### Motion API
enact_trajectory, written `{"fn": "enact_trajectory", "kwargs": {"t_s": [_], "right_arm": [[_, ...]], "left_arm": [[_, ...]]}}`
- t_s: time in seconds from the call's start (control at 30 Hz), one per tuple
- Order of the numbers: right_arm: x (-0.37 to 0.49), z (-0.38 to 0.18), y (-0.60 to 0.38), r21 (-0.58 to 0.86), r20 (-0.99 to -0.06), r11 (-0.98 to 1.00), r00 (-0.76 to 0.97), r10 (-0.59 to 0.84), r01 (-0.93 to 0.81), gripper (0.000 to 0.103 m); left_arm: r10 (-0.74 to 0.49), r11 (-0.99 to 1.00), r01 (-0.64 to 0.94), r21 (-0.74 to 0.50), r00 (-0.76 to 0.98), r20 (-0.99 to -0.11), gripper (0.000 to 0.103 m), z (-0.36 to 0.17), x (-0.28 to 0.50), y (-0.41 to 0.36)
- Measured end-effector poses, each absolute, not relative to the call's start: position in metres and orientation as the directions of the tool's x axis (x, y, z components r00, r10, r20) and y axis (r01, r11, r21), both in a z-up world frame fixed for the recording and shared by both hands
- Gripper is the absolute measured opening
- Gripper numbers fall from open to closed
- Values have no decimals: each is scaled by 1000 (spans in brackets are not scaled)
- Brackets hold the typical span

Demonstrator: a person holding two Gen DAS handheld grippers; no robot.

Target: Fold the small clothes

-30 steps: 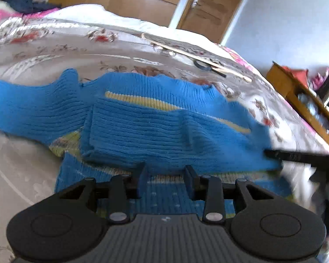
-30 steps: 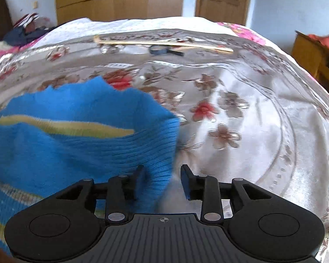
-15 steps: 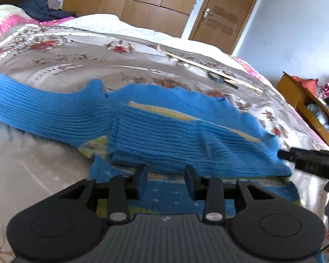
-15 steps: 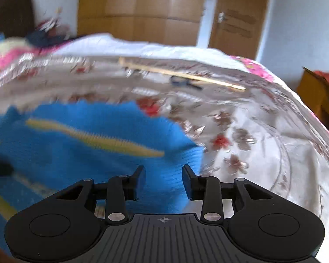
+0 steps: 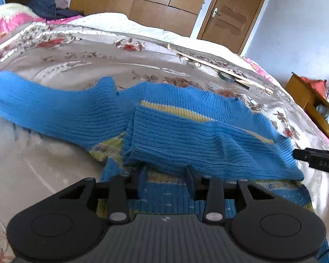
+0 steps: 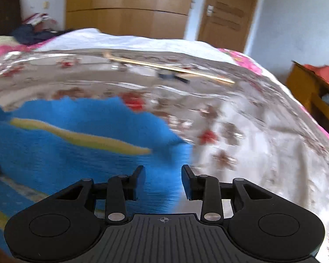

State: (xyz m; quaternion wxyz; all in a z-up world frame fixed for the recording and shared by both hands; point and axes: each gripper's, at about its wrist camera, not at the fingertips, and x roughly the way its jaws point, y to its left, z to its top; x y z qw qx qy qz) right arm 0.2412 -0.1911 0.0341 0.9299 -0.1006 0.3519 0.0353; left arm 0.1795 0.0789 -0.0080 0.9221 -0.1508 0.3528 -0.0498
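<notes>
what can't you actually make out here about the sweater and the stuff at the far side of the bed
- Sweater hem: left wrist view, hidden under the left gripper body.
- Unfolded sleeve cuff: left wrist view, cut off by the left edge.
- Sweater knit and edge: right wrist view, motion blur; whether fabric touches the right gripper fingers is unclear.
- Dark round object beside the wooden stick: too small in the left wrist view, blurred in the right.

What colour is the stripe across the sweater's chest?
Pale yellow stripe on the blue sweater; clearest in the left wrist view.

Both wrist views low, close, facing across bed, sharing sweater.
</notes>
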Motion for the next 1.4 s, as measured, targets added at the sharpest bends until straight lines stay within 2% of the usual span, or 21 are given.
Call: {"fn": "enact_trajectory", "kwargs": {"t_s": [0.03,0.1,0.2,0.43,0.63,0.77,1.0,1.3,1.33,1.4], "right_arm": [[245,26,-183,-176,-697,970,717,-5,-164,39],[254,11,-174,-204,-755,961,656,-32,-188,36],[247,18,-167,-217,-721,959,693,-30,-184,36],[243,54,-97,-141,-686,917,704,182,-374,38],[252,79,30,-96,-687,771,602,407,-630,38],[258,81,111,-104,-694,652,524,493,-751,38],[260,53,216,-135,-751,468,398,527,-873,39],[265,18,279,-183,-784,402,380,491,-897,39],[266,17,283,-193,-781,412,394,485,-891,37],[268,20,280,-182,-775,442,405,485,-878,25]], "left_arm": [[-200,949,-15,-315,744,-637,48,-6,178,80],[-204,943,-24,-331,745,-635,48,-2,174,84],[-201,934,-47,-354,751,-628,48,6,161,95],[-146,902,-158,-402,765,-627,48,12,119,132],[-103,862,-226,-453,798,-594,48,10,106,164],[-63,835,-279,-475,809,-585,48,6,103,187],[23,777,-382,-501,812,-583,48,-3,95,221],[21,740,-406,-536,810,-586,48,-14,95,237],[21,740,-406,-536,811,-585,48,-14,95,237],[23,741,-405,-536,813,-582,48,-15,94,236]]}}
